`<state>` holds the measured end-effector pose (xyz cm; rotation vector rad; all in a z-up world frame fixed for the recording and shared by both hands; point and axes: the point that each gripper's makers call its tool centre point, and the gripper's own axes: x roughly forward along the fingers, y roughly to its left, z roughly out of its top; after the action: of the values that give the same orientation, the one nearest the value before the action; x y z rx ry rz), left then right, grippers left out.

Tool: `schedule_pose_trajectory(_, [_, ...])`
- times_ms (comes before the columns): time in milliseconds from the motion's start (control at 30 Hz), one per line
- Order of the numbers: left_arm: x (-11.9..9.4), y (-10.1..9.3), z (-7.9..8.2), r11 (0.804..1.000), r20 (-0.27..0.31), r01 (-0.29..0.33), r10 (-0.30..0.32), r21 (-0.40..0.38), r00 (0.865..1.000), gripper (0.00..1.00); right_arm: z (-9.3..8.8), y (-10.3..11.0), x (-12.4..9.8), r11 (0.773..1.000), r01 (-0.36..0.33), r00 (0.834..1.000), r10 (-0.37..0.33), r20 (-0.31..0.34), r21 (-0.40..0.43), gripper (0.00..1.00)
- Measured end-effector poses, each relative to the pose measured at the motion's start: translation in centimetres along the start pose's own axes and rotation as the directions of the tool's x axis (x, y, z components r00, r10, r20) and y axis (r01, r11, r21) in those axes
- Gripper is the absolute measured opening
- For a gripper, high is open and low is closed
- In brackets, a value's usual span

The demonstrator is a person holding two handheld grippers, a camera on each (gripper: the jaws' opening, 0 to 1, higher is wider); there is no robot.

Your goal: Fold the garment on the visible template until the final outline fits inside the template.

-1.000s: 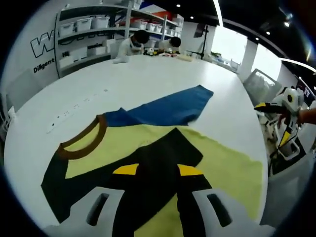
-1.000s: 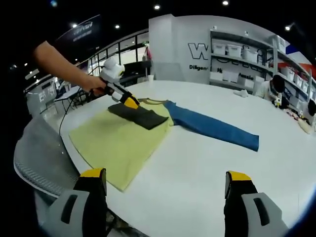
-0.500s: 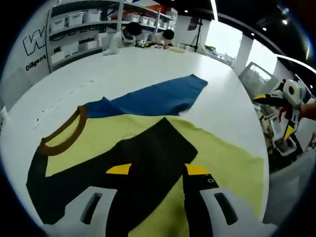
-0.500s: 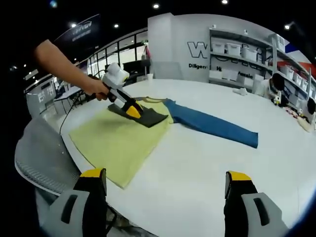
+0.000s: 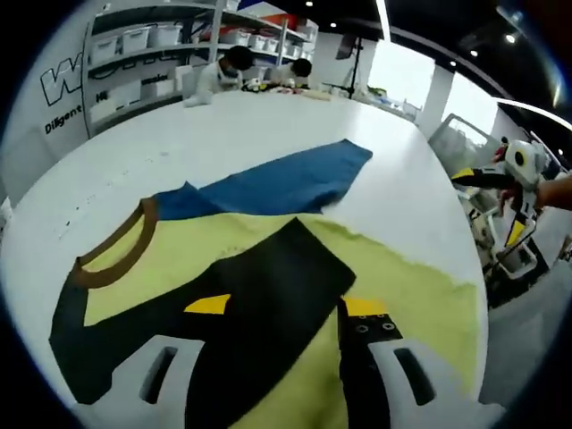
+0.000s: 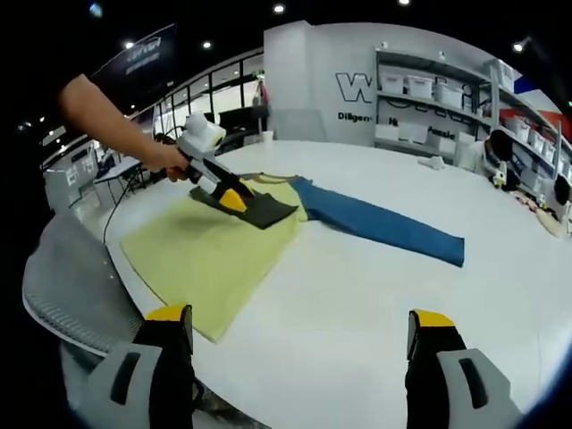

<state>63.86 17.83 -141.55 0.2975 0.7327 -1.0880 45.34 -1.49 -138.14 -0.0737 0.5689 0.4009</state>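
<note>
A yellow shirt (image 5: 407,299) lies flat on the white table (image 5: 206,125), with a brown collar (image 5: 112,259). Its black sleeve (image 5: 259,277) is folded across the yellow body, and its blue sleeve (image 5: 286,179) stretches out straight. My left gripper (image 5: 286,306) sits low over the black sleeve, jaws spread wide with the cloth lying flat between them. In the right gripper view the shirt (image 6: 201,255), black sleeve (image 6: 261,211) and blue sleeve (image 6: 384,228) lie ahead, and a hand holds the left gripper (image 6: 228,198) on the black sleeve. My right gripper (image 6: 300,316) hangs open by the table's near edge, holding nothing.
Shelves with white bins (image 6: 429,89) line the back wall. People sit at the table's far end (image 5: 223,67). A grey chair (image 6: 67,286) stands at the table's edge beside the shirt. The right gripper (image 5: 492,179) is off the table's right side in the left gripper view.
The left gripper's jaws have spread wider over the black sleeve and sunk a little closer to it. The right gripper has stayed in place, open.
</note>
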Motion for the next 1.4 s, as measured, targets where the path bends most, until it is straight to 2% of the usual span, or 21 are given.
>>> schedule_pose_trajectory(133, [-1.2,1.0,-0.3,1.000,0.009,-0.022,0.022,0.018,1.000,0.46,0.8,-0.2,0.4,1.000,-0.006,1.000,0.006,0.013,-0.008,0.99])
schedule_pose_trajectory(267, [-1.8,1.6,-0.3,0.998,0.027,-0.041,0.040,0.038,0.999,0.52,1.2,-0.5,0.5,1.000,-0.008,1.000,0.008,0.016,-0.021,0.99])
schedule_pose_trajectory(533, [-3.7,1.3,0.3,0.996,0.065,-0.046,0.041,0.078,0.997,0.59,1.7,-1.7,0.5,1.000,0.006,1.000,-0.006,0.030,-0.015,0.98])
schedule_pose_trajectory(633, [-4.7,1.1,0.4,0.997,0.084,-0.048,0.042,0.065,0.996,0.59,1.9,-2.4,0.7,0.999,0.027,0.999,-0.026,0.038,-0.029,0.99])
schedule_pose_trajectory(700, [-5.2,1.0,0.2,0.998,0.084,-0.047,0.042,0.052,0.996,0.63,2.0,-2.7,0.8,0.999,0.026,0.999,-0.025,0.035,-0.021,0.99])
schedule_pose_trajectory(800, [-6.1,1.0,0.1,0.998,0.093,-0.057,0.054,0.032,0.994,0.76,2.3,-3.2,1.1,0.999,0.032,0.999,-0.031,0.033,-0.029,0.98])
schedule_pose_trajectory(867, [-6.9,1.0,-0.1,0.998,0.101,-0.056,0.054,0.016,0.993,0.80,2.5,-3.7,1.2,0.999,0.039,0.999,-0.038,0.032,-0.030,0.98])
schedule_pose_trajectory(1000, [-8.0,1.4,-0.7,0.995,0.096,-0.084,0.079,0.052,0.992,0.85,2.7,-4.6,1.5,0.998,0.051,0.998,-0.050,0.028,-0.032,0.98])
schedule_pose_trajectory(1167, [-9.7,1.6,-1.2,0.993,0.113,-0.108,0.104,0.037,0.988,0.99,3.6,-5.8,2.0,0.998,0.066,0.997,-0.066,0.035,-0.024,0.98])
schedule_pose_trajectory(1267, [-10.4,1.2,-1.7,0.993,0.101,-0.103,0.097,0.061,0.990,0.99,4.1,-6.5,2.3,0.997,0.077,0.996,-0.077,0.037,-0.022,0.98])
schedule_pose_trajectory(1400, [-11.6,1.0,-1.7,0.991,0.125,-0.110,0.099,0.079,0.987,0.99,4.6,-7.2,2.7,0.996,0.082,0.996,-0.081,0.040,-0.023,0.99])
